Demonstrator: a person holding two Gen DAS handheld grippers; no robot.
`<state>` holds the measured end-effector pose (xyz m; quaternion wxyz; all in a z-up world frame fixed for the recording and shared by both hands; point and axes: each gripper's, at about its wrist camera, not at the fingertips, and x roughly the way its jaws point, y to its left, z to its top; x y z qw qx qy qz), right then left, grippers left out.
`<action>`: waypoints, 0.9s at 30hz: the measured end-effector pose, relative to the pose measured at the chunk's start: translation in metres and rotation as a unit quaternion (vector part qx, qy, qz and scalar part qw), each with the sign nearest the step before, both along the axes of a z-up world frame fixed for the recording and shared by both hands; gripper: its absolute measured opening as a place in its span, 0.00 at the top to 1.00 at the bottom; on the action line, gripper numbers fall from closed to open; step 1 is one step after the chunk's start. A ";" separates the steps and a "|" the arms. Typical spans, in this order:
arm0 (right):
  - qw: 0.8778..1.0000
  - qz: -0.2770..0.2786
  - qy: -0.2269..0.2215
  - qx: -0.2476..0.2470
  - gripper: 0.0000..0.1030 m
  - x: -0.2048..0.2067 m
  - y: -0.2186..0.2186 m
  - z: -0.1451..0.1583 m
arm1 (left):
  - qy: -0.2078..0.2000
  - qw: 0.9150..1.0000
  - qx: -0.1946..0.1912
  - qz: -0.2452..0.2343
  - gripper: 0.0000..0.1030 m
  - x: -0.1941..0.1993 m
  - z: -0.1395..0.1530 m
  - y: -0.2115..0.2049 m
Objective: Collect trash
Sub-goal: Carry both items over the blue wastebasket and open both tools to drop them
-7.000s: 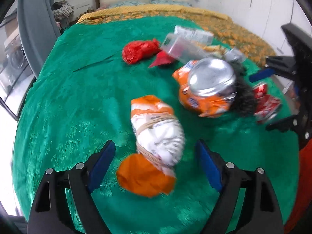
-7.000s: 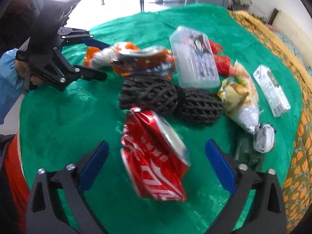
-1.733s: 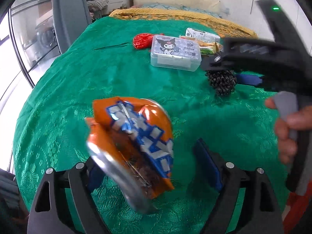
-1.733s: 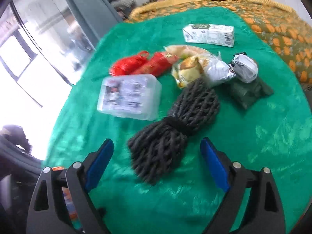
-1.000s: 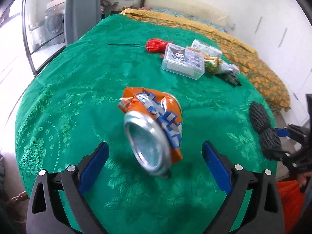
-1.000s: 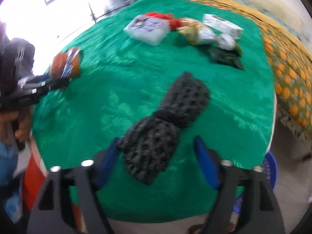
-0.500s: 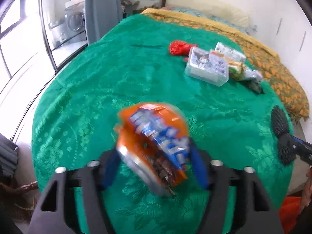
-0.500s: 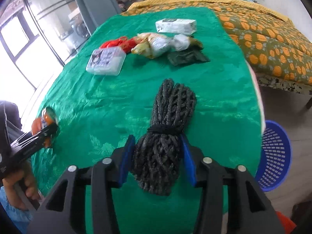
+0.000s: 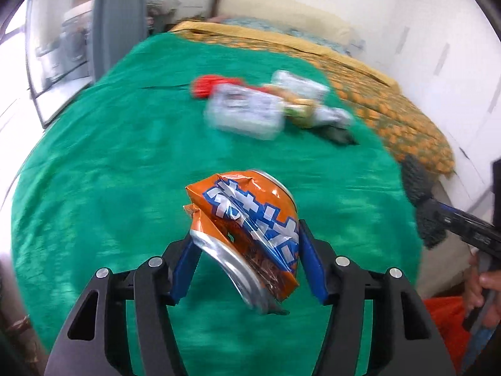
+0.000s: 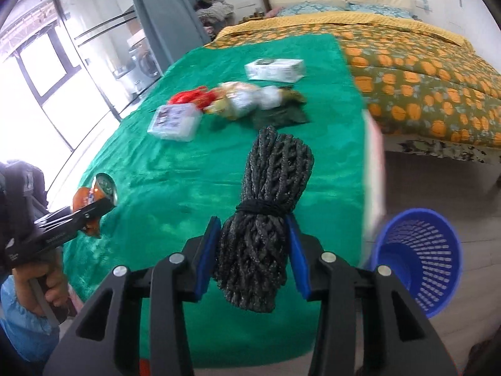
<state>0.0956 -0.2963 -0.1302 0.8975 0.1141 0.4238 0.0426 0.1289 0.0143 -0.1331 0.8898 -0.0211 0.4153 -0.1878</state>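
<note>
Pinching a crushed orange soda can [image 9: 247,235] between its blue pads, the left gripper [image 9: 245,263] is holding it lifted above the near edge of the green cloth [image 9: 125,156], the can's silver end tilting down toward the camera. The right gripper [image 10: 253,250] is squeezing a bundle of dark braided rope [image 10: 266,206] just below its tied waist, so the looped upper half is standing up beyond the pads, over the cloth's near right corner. Farther back on the cloth, the remaining litter is lying in a loose cluster: a clear plastic box [image 10: 175,122], a red plastic bag [image 10: 191,97] just behind it, a crumpled snack wrapper [image 10: 241,100], a dark green packet [image 10: 281,116] and, beyond them, a small white carton [image 10: 275,70]. A blue perforated waste basket [image 10: 416,257] is standing on the floor to the right of the cloth, below the bed's edge. The cloth is covering one side of a bed whose orange pumpkin-print bedspread [image 10: 422,72] is showing alongside it; a grey curtain [image 10: 162,15] is hanging beside the bright glass doors [image 10: 62,62].
</note>
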 end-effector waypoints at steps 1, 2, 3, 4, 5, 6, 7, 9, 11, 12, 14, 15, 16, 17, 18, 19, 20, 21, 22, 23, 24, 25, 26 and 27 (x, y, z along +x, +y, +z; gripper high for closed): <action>1.000 -0.007 0.001 -0.004 0.60 -0.002 -0.010 0.001 | 0.000 1.000 -0.002 -0.015 0.43 -0.001 0.003 -0.013; 1.000 -0.018 0.002 -0.010 0.60 -0.006 -0.025 0.002 | -0.001 0.999 -0.006 -0.034 0.43 -0.002 0.007 -0.032; 0.999 -0.029 0.003 -0.017 0.60 -0.010 -0.040 0.002 | -0.001 0.999 -0.009 -0.050 0.43 -0.004 0.010 -0.046; 0.999 -0.040 0.007 -0.026 0.60 -0.014 -0.058 0.003 | -0.001 0.998 -0.012 -0.066 0.43 -0.005 0.014 -0.062; 0.998 -0.045 0.010 -0.031 0.60 -0.016 -0.069 0.002 | -0.001 0.996 -0.015 -0.089 0.43 -0.006 0.018 -0.086; 0.998 -0.053 0.016 -0.039 0.60 -0.019 -0.087 0.001 | 0.000 0.994 -0.017 -0.105 0.43 -0.007 0.020 -0.103; 0.997 -0.056 0.020 -0.044 0.60 -0.021 -0.096 -0.001 | 0.001 0.992 -0.019 -0.123 0.43 -0.008 0.023 -0.123; 0.996 -0.069 0.033 -0.053 0.60 -0.025 -0.126 -0.007 | 0.002 0.988 -0.019 -0.151 0.43 -0.010 0.025 -0.159; 0.994 -0.082 0.041 -0.057 0.60 -0.028 -0.154 -0.014 | 0.004 0.983 -0.017 -0.181 0.43 -0.011 0.025 -0.198; 0.993 -0.089 0.045 -0.056 0.60 -0.029 -0.168 -0.019 | 0.007 0.981 -0.015 -0.194 0.43 -0.011 0.023 -0.220; 0.992 -0.104 0.053 -0.051 0.60 -0.031 -0.194 -0.028 | 0.015 0.976 -0.011 -0.216 0.43 -0.011 0.017 -0.256; 0.991 -0.113 0.059 -0.048 0.60 -0.032 -0.206 -0.034 | 0.019 0.974 -0.009 -0.225 0.43 -0.011 0.013 -0.272; 0.990 -0.120 0.064 -0.047 0.60 -0.033 -0.217 -0.039 | 0.023 0.972 -0.005 -0.233 0.42 -0.010 0.008 -0.288; 0.988 -0.128 0.070 -0.044 0.60 -0.035 -0.227 -0.044 | 0.028 0.970 0.000 -0.241 0.42 -0.009 0.001 -0.306; 0.988 -0.132 0.076 -0.040 0.60 -0.036 -0.236 -0.049 | 0.033 0.969 0.005 -0.246 0.42 -0.008 -0.006 -0.321; 0.987 -0.135 0.080 -0.037 0.60 -0.036 -0.243 -0.052 | 0.039 0.967 0.007 -0.251 0.42 -0.006 -0.013 -0.334; 0.986 -0.138 0.084 -0.035 0.60 -0.037 -0.250 -0.055 | 0.046 0.965 0.009 -0.256 0.42 -0.004 -0.021 -0.348; 0.986 -0.140 0.087 -0.032 0.60 -0.037 -0.256 -0.059 | 0.053 0.964 0.012 -0.259 0.42 -0.002 -0.031 -0.360; 0.986 -0.141 0.088 -0.030 0.60 -0.037 -0.260 -0.061 | 0.058 0.964 0.014 -0.260 0.42 0.001 -0.038 -0.369; 0.985 -0.142 0.090 -0.025 0.60 -0.038 -0.264 -0.064 | 0.065 0.963 0.015 -0.261 0.42 0.003 -0.046 -0.379; 0.985 -0.142 0.092 -0.020 0.60 -0.039 -0.268 -0.067 | 0.072 0.962 0.015 -0.261 0.42 0.005 -0.052 -0.386; 0.985 -0.143 0.093 -0.018 0.60 -0.040 -0.272 -0.071 | 0.080 0.962 0.014 -0.261 0.42 0.008 -0.059 -0.393; 0.985 -0.144 0.095 -0.018 0.60 -0.038 -0.274 -0.073 | 0.088 0.961 0.014 -0.260 0.42 0.010 -0.067 -0.399; 0.985 -0.145 0.096 -0.016 0.60 -0.038 -0.277 -0.075 | 0.094 0.961 0.014 -0.259 0.42 0.011 -0.073 -0.403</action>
